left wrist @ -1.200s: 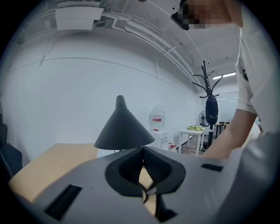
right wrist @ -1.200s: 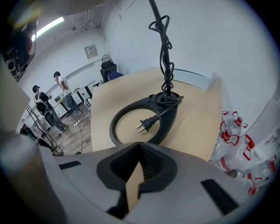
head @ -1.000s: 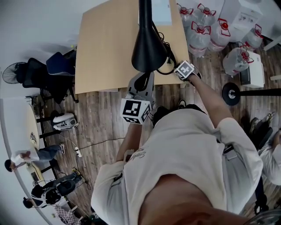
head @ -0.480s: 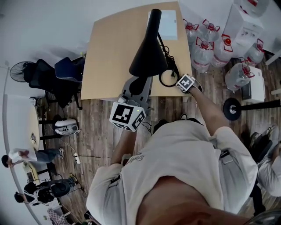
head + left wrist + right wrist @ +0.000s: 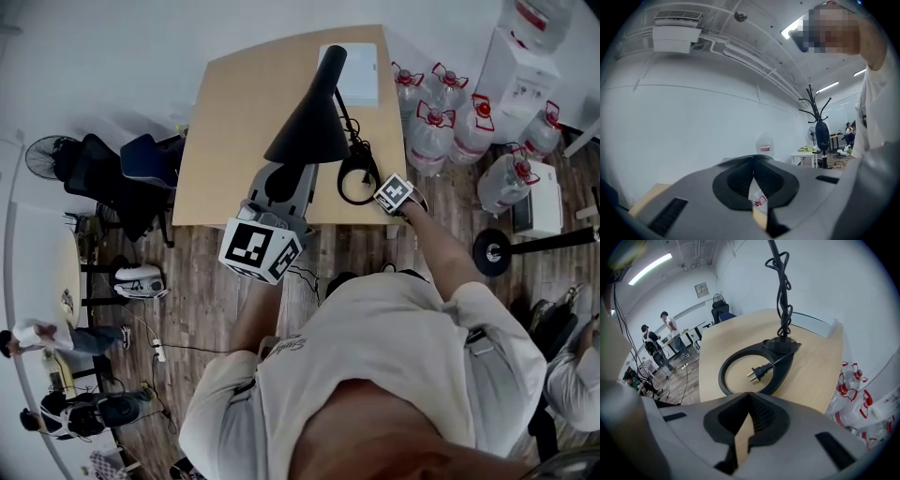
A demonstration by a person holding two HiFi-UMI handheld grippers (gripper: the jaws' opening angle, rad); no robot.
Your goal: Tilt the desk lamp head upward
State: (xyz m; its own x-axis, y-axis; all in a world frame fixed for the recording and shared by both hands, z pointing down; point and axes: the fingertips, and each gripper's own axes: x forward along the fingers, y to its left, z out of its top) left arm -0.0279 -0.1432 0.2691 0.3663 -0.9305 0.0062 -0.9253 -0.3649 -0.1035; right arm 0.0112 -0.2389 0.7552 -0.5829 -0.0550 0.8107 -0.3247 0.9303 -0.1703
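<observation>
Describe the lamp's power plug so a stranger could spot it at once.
On the wooden desk, find the black lamp's ring-shaped base near the person's edge. The plug lies on bare wood inside that ring, its two pins exposed, unlike the cord bundled above.

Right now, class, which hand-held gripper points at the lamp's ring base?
The right hand-held gripper: its view looks onto the ring base and plug. The left hand-held gripper looks up at wall and ceiling.

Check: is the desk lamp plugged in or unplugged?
Unplugged. In the right gripper view the plug lies loose on the desk, inside the lamp's ring base, with its prongs bare and no socket in sight.
</observation>
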